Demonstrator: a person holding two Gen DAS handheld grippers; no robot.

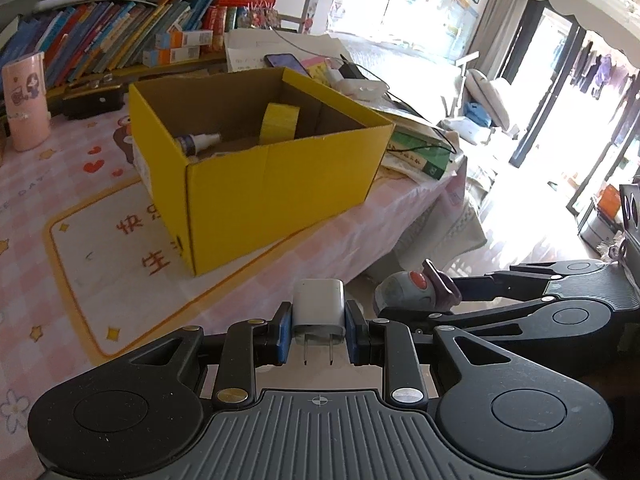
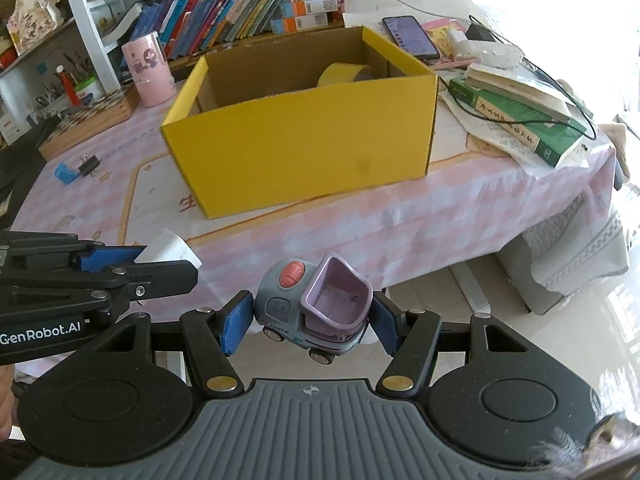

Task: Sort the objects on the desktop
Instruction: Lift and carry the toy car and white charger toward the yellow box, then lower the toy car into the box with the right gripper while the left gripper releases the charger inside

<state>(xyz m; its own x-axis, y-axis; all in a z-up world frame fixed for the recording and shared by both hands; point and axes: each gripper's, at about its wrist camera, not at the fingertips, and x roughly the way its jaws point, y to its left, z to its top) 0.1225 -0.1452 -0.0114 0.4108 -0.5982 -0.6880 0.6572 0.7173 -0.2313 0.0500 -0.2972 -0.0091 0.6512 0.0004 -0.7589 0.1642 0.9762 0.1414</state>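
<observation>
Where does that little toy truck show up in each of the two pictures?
Left wrist view: the toy truck sits at the right, low, seen from its side, clamped in the right tongs beyond the table edge.
Right wrist view: the toy truck is at bottom centre, close up, between the blue pads.
Shared landmark: the yellow cardboard box on the pink tablecloth, above the truck in both.
</observation>
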